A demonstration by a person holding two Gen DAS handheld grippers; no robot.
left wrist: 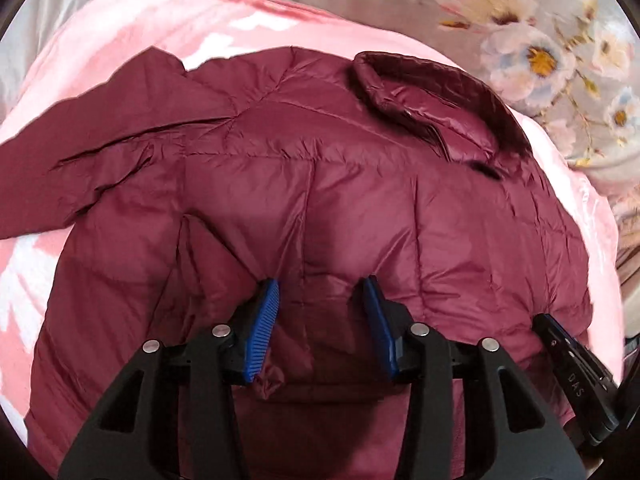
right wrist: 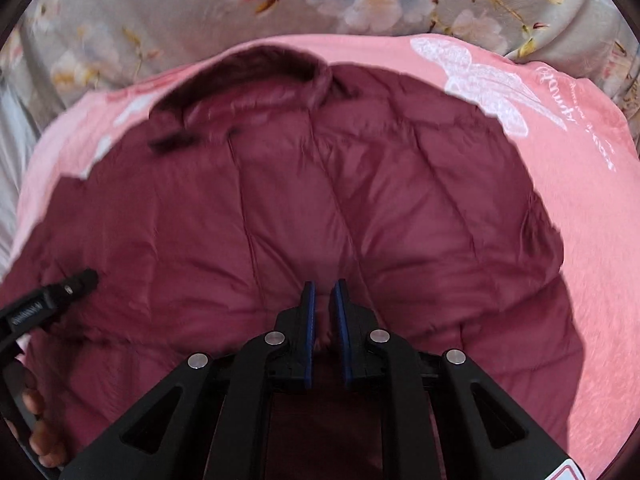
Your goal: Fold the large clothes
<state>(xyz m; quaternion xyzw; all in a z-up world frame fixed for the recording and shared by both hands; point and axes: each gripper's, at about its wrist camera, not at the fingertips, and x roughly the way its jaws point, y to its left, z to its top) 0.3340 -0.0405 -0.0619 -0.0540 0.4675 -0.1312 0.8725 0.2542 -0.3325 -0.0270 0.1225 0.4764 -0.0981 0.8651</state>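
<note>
A maroon puffer jacket (left wrist: 320, 184) lies spread on a pink blanket (left wrist: 132, 28), collar (left wrist: 424, 92) at the far side, one sleeve (left wrist: 80, 160) stretched to the left. My left gripper (left wrist: 320, 292) is open just above the jacket's near part, with fabric between the blue pads (left wrist: 264, 328). In the right wrist view the same jacket (right wrist: 320, 200) fills the middle. My right gripper (right wrist: 323, 292) is shut on a fold of the jacket's near edge. The right gripper shows at the left view's right edge (left wrist: 572, 368); the left gripper shows at the right view's left edge (right wrist: 48, 300).
The pink blanket (right wrist: 580, 220) with white butterfly print lies on a grey bedspread with flowers (right wrist: 200, 8). The bedspread also shows in the left wrist view (left wrist: 540, 40). A hand (right wrist: 40, 432) holds the left gripper at the lower left.
</note>
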